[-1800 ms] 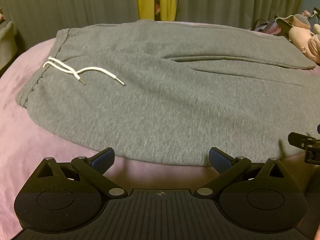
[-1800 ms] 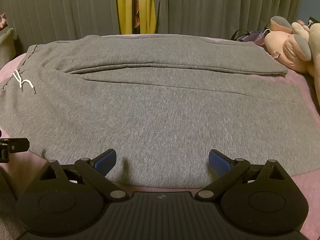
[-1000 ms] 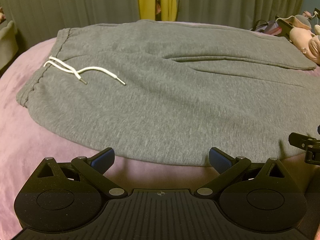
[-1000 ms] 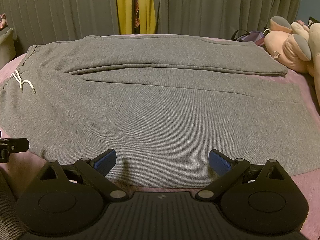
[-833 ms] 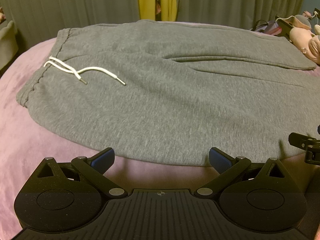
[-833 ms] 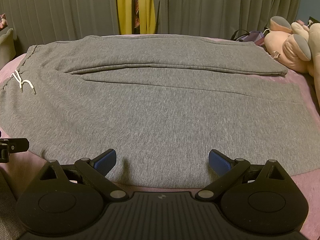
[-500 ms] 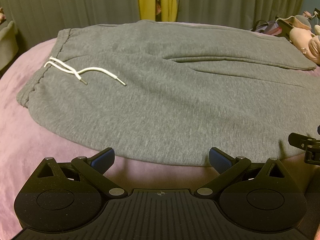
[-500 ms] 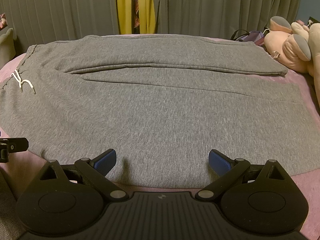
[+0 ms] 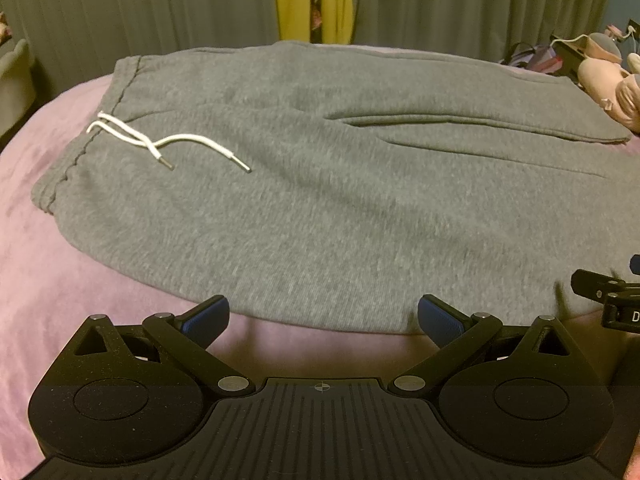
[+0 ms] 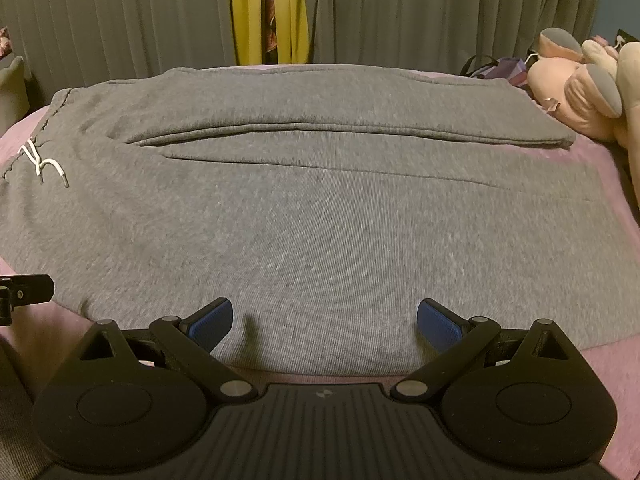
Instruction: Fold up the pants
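Pants (image 10: 320, 220) spread flat ahead of both tools, left (image 9: 323, 316) and right (image 10: 324, 320), jaws apart, empty. Single layer possibly pinched; fold skewed.

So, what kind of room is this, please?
Most likely a bedroom. The grey pants lie spread on a pink bedcover, a pink soft toy sits at its far right end, and long grey curtains close off the wall behind.
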Motion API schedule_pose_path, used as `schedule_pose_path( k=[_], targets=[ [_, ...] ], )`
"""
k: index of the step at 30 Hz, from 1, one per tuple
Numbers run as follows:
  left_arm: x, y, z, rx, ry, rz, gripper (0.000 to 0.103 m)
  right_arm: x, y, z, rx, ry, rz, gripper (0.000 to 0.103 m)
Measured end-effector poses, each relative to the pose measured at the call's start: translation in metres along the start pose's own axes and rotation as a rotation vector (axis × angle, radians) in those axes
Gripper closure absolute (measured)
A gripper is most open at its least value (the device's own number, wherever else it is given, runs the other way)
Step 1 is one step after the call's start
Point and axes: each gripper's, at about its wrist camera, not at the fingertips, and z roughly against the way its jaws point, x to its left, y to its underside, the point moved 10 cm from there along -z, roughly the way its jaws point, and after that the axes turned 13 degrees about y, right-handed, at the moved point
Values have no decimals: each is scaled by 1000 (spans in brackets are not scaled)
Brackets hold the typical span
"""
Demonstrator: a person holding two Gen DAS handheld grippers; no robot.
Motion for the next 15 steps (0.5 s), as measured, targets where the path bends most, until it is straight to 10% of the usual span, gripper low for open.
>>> schedule_pose_path(
  k=[15],
  targets=[
    [3,-3,0,4,34,44,0,-2,2,-12,54,-17,-47,4]
  ],
)
